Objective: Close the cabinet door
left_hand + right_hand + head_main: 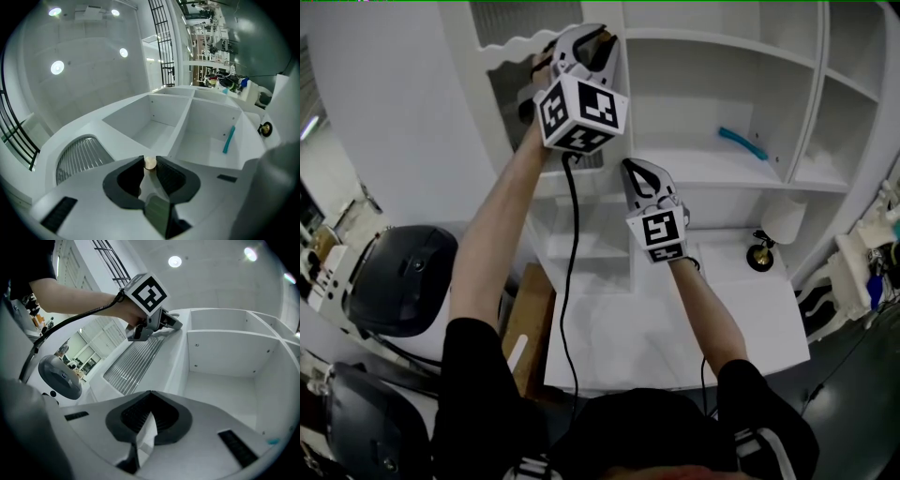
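Note:
The white cabinet door [79,157] with its ribbed glass panel [133,362] stands swung out from the shelf unit [722,103]. My left gripper [150,161] is raised at the door's edge, its jaws closed on a small brass knob [150,163] of the door. In the head view the left gripper [589,39] is at the top centre. The right gripper view shows the left gripper [174,322] against the door frame. My right gripper [632,171] hangs lower, in front of the open shelves. The right gripper [149,393] is shut with nothing in it.
A teal stick [741,142] lies on a shelf at the right. A small lamp with a brass base [766,246] stands on the white desk top [675,328]. Black chairs [398,277] and a wooden board [530,323] sit at the left.

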### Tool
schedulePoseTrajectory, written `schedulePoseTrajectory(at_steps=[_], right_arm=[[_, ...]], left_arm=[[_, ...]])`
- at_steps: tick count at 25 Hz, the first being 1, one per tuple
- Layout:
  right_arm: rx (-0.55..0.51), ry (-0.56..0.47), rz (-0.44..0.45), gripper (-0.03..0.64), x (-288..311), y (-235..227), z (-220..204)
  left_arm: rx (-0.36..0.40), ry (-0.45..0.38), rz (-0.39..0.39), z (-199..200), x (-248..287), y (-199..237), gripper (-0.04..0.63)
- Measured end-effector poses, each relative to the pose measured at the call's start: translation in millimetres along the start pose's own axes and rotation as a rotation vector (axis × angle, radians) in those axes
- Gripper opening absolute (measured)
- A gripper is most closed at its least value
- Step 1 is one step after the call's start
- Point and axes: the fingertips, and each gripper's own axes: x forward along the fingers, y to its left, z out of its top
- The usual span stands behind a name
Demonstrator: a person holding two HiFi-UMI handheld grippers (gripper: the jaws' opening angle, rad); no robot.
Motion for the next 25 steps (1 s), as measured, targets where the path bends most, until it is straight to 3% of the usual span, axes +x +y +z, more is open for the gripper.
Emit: schedulePoseTrajectory(at_steps=[5,12,17,23,25], right_arm=[[0.015,0.012,0.0,0.018,1.7,-1.0,0.3],[0.048,0.085,0.012,0.018,2.5,-0.8,-0.3],[0.084,0.133,0.017,0.02,-0.2,2.0,-2.8],[0.169,0.109,0.017,0.02,-12.6,7.4,6.3],[0.194,0.099,0.01,0.02,-19.2,7.0,9.0]], left_arm=[[-0.049,0.009,0.01,0.1,0.3,1.2,0.089],[-0.099,-0.03,0.092,5.4,-23.7,1.3,0.091],[-0.267,-0.033,0.078,3.3,-52.1,1.8,0.091],[-0.44,-0.017,0.064,-12.1,-84.9,-6.8,0.089],[-0.49,-0.004,0.073,-19.2,-95.8,-12.7,0.046]])
